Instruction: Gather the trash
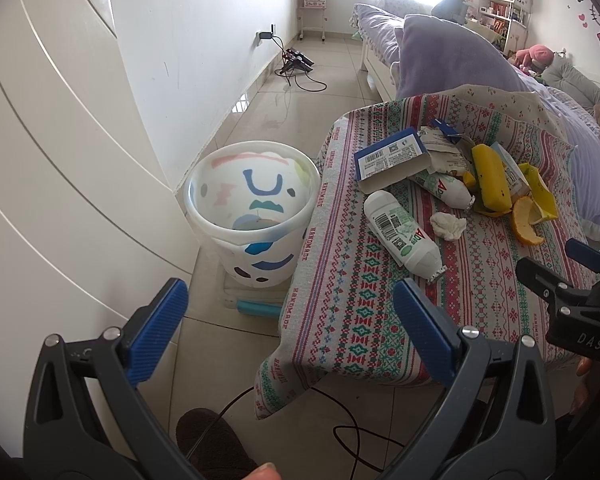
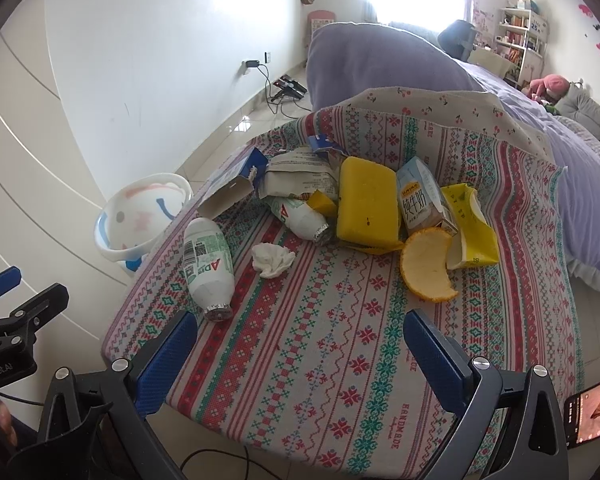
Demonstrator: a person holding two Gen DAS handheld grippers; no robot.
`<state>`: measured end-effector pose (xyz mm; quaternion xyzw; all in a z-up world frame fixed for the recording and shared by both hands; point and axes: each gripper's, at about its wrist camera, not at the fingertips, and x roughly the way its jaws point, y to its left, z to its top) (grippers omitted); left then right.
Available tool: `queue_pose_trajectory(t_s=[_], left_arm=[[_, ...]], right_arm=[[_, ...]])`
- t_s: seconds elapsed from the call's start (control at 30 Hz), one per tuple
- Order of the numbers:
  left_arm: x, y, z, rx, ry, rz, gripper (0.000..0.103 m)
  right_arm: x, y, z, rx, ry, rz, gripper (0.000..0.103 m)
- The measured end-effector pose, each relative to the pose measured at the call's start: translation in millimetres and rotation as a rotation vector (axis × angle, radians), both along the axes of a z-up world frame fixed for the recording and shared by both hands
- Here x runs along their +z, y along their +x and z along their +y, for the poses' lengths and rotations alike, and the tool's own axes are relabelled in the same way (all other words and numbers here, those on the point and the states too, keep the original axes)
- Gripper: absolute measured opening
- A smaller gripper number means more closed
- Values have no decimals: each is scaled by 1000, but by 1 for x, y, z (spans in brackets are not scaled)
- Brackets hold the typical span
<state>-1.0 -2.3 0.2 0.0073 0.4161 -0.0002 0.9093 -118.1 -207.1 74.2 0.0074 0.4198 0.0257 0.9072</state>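
1. Trash sat heaped on the cloth-covered counter (image 2: pixel 340 360): two white bottles, nearer one (image 2: pixel 208 260), a crumpled tissue (image 2: pixel 272 260), orange peel (image 2: pixel 428 264), cartons.
2. Left tongs (image 1: pixel 292 328) and right tongs (image 2: pixel 300 360) hovered apart, holding nothing.
3. Bin (image 1: pixel 252 208) on the floor looked nearly empty; collecting seemed barely begun.

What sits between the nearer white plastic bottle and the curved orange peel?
A crumpled white tissue lies between the nearer white plastic bottle and the curved orange peel; the right wrist view shows it best.
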Motion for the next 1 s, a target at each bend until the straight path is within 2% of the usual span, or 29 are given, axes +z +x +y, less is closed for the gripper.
queue_pose_trajectory(t_s=[1.0], left_arm=[[-1, 1, -2, -8, 2, 9, 102]], right_arm=[[-3, -1, -1, -6, 7, 7, 103]])
